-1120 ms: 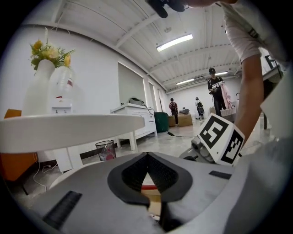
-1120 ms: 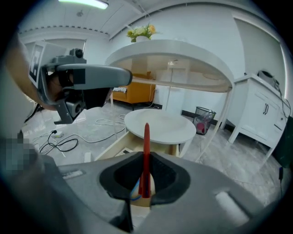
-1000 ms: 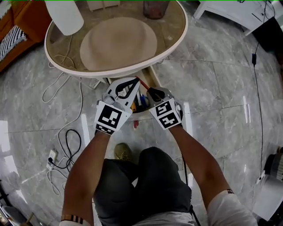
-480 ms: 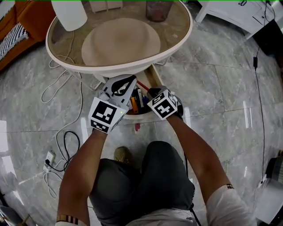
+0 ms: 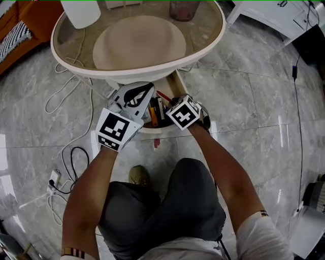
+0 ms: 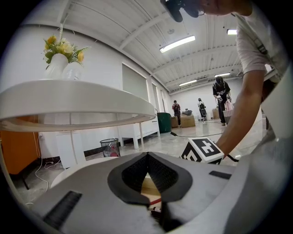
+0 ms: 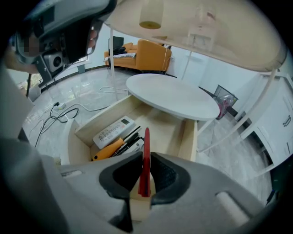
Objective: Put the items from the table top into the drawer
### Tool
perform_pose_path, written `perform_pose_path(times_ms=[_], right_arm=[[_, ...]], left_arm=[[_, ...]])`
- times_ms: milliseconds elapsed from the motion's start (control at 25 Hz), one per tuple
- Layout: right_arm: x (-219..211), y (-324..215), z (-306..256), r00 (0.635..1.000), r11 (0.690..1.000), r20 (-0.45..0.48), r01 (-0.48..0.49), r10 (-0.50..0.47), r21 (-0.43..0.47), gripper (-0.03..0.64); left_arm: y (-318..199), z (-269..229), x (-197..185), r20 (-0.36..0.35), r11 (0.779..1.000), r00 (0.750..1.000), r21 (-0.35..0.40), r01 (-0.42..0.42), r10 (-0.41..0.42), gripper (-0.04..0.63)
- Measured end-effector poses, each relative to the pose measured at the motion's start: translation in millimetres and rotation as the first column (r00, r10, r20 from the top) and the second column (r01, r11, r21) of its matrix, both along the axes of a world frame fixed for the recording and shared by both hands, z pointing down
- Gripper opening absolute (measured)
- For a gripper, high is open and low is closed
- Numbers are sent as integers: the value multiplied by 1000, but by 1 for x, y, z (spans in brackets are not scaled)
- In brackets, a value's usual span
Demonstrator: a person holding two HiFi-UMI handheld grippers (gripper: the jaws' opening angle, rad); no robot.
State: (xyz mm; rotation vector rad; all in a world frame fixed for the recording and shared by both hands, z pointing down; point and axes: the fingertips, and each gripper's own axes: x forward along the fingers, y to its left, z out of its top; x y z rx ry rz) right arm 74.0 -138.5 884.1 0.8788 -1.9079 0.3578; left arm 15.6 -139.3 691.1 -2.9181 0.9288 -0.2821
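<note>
An open wooden drawer (image 5: 178, 85) sticks out from under the round table (image 5: 203, 43). In it lie a white remote (image 7: 113, 131), an orange-handled tool (image 7: 109, 148) and black pens (image 7: 131, 138). My right gripper (image 7: 145, 157) points steeply down over the drawer. A red pen (image 7: 146, 144) stands between its pads, still gripped, while the jaws are opening. In the head view the right gripper (image 5: 170, 103) is at the drawer's front right and the red pen (image 5: 163, 95) reaches over the contents. My left gripper (image 5: 148, 88) hovers level at the drawer's front left, shut and empty (image 6: 147, 154).
On the table stand a white lamp base (image 5: 80, 11) and a dark cup (image 5: 183, 9). Cables (image 5: 76, 152) run over the marble floor at the left. A round white lower shelf (image 7: 171, 96) sits behind the drawer. A small red item (image 5: 156, 143) lies on the floor below it.
The right gripper has sunk and tipped down toward the drawer, carrying the red pen. The left gripper shifted slightly left and stays shut.
</note>
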Motion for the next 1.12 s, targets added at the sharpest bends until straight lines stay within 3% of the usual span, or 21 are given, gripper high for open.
perform_pose_path(times_ms=[360, 680, 1120], right_arm=[[1, 7, -6, 999, 1000, 51, -17, 16, 21, 67], [10, 6, -50, 987, 979, 155, -61, 31, 193, 17], [1, 22, -155, 917, 941, 397, -104, -34, 321, 2]], left_arm=[[13, -6, 2, 9, 1000, 1000, 12, -17, 17, -1], [29, -6, 13, 23, 998, 998, -3, -63, 63, 0], [40, -24, 11, -45, 998, 998, -47, -52, 49, -1]])
